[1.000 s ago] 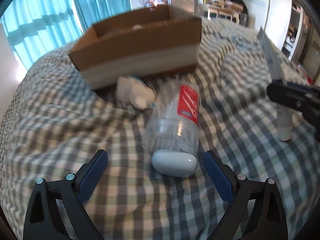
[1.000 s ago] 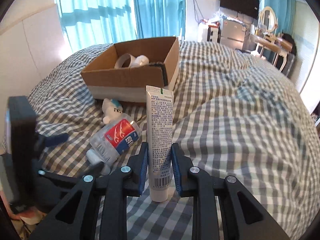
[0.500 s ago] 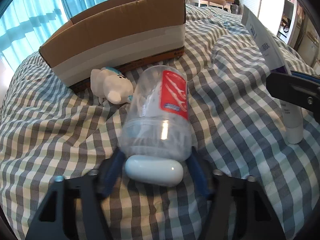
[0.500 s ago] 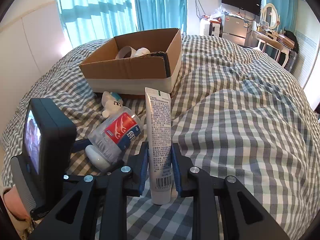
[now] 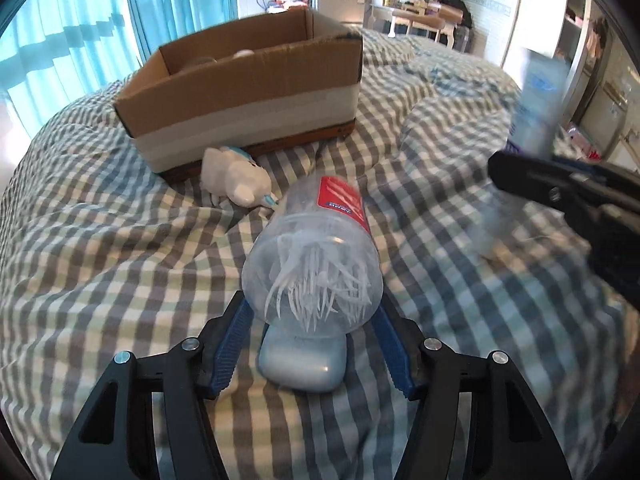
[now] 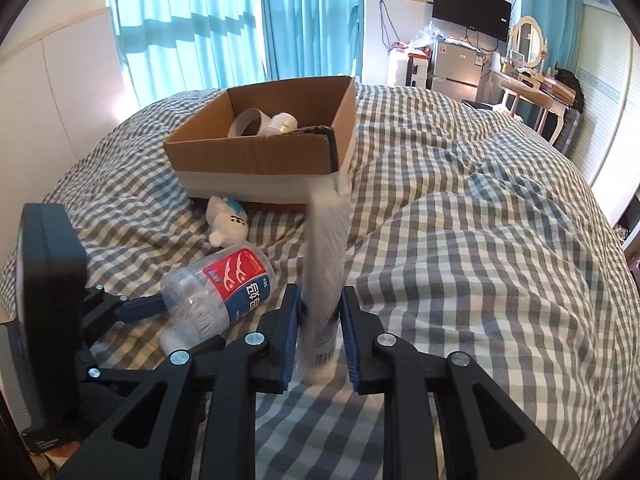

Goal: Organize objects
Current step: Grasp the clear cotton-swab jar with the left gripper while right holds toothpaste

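Observation:
My left gripper [image 5: 312, 320] is shut on a clear plastic jar of floss picks [image 5: 320, 256] with a red label and a pale blue lid, lifted off the bed. The jar also shows in the right wrist view [image 6: 218, 288]. My right gripper [image 6: 320, 324] is shut on an upright white toothpaste tube [image 6: 325, 264], blurred by motion; it shows at the right of the left wrist view [image 5: 536, 100]. A small white plush toy [image 5: 234, 178] lies in front of the open cardboard box [image 5: 256, 92]. The box [image 6: 264, 148] holds a roll of tape and a white item.
Everything sits on a bed with a rumpled grey-and-white checked duvet [image 6: 480, 240]. Blue curtains [image 6: 240, 20] hang behind the box. A desk, fridge and TV [image 6: 472, 8] stand at the far right of the room.
My left gripper moved forward around the jar, closed on it and raised it. My right gripper keeps the tube and is moving, so the tube is blurred.

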Demonstrator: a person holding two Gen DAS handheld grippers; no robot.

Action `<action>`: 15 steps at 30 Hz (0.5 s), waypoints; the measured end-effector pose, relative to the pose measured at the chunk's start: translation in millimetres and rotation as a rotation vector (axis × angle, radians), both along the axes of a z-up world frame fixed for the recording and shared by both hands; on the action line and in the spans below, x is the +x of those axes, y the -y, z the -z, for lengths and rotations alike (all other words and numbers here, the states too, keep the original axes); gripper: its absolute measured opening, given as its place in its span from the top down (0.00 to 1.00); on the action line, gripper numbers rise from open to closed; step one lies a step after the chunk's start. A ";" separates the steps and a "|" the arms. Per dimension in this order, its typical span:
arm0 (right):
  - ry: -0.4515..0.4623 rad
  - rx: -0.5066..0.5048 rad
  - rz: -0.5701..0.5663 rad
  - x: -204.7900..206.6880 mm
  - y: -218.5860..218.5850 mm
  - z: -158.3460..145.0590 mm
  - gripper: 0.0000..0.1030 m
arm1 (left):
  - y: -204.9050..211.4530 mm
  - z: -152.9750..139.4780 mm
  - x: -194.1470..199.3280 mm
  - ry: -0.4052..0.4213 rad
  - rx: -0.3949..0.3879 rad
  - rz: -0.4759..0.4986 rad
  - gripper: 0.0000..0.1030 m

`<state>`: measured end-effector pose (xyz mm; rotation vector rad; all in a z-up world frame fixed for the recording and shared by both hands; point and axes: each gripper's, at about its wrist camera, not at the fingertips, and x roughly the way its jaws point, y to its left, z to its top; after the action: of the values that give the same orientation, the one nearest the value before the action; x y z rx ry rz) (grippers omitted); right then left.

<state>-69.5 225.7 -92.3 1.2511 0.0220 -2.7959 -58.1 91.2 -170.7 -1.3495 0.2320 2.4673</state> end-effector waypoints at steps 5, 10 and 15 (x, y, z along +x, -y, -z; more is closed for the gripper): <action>-0.009 0.016 -0.022 9.0 13.9 -7.8 0.83 | 9.7 -17.9 5.2 -0.022 0.039 -0.021 0.40; -0.016 0.030 -0.042 14.9 27.0 -13.4 0.83 | 29.4 -35.8 9.8 -0.049 0.082 -0.049 0.40; -0.038 0.034 -0.053 19.4 35.2 -24.4 0.84 | 45.6 -48.9 6.8 -0.067 0.110 -0.077 0.41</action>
<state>-50.1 190.6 -67.9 1.1865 0.1034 -2.7848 -51.3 45.6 -121.7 -1.2542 0.0604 2.5504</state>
